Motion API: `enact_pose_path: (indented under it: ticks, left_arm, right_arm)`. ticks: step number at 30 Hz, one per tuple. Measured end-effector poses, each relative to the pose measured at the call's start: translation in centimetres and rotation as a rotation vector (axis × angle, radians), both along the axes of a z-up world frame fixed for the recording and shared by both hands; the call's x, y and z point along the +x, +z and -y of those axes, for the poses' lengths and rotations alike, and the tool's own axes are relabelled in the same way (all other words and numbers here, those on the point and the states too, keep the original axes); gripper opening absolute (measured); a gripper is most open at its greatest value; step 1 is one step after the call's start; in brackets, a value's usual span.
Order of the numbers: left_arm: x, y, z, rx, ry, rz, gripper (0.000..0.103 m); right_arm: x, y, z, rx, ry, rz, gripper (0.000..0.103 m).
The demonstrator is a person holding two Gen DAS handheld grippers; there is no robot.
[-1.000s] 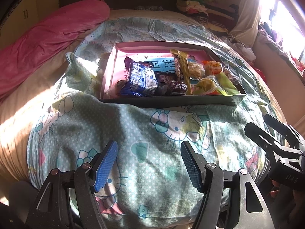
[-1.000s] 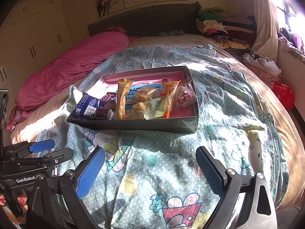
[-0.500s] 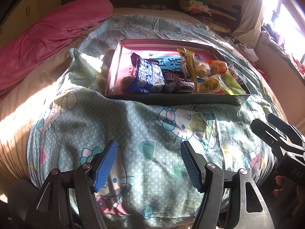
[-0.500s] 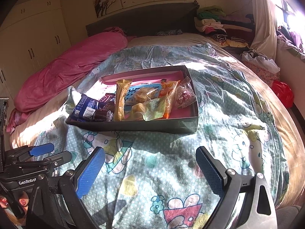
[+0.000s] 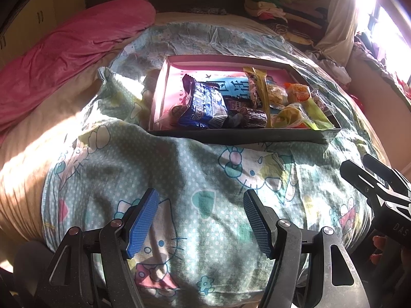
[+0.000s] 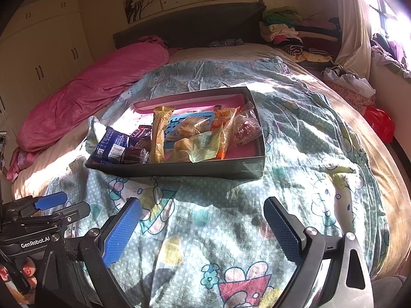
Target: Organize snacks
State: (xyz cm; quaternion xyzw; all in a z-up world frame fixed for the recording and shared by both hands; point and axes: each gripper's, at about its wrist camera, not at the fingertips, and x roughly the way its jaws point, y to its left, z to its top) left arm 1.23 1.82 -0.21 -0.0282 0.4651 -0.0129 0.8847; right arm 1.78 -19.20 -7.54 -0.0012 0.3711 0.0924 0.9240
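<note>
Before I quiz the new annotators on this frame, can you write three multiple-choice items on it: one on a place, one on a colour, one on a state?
1. Where do the snacks lie?
A. Inside the box on the bed
B. Loose on the pink duvet
C. On the floor

2. What colour is the box's inside?
A. Green
B. Pink
C. White

3. How do the two grippers stand?
A. Both shut on snacks
B. One open, one shut
C. Both open and holding nothing

Answers: 1 A, the blue snack pack and the others sit within the box walls. 2 B, the lining shows pink. 3 C, the left gripper and right gripper have spread fingers over the patterned quilt.
</note>
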Motion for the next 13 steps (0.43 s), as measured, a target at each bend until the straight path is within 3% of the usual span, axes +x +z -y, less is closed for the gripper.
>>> enact_pose_path:
  ticks: [9, 13]
  left_arm:
    - [1.4, -0.1, -2.0, -0.051, -0.001, 0.036, 0.070]
    - [3.4, 0.3, -6.4, -0.054, 0.113, 0.075, 0.070]
  right_arm:
    - [0.6, 0.0, 1.3, 0.019, -0.046, 0.023, 0.096]
    - [2.0, 0.0, 3.8, 0.044, -0.122, 0.030, 0.096]
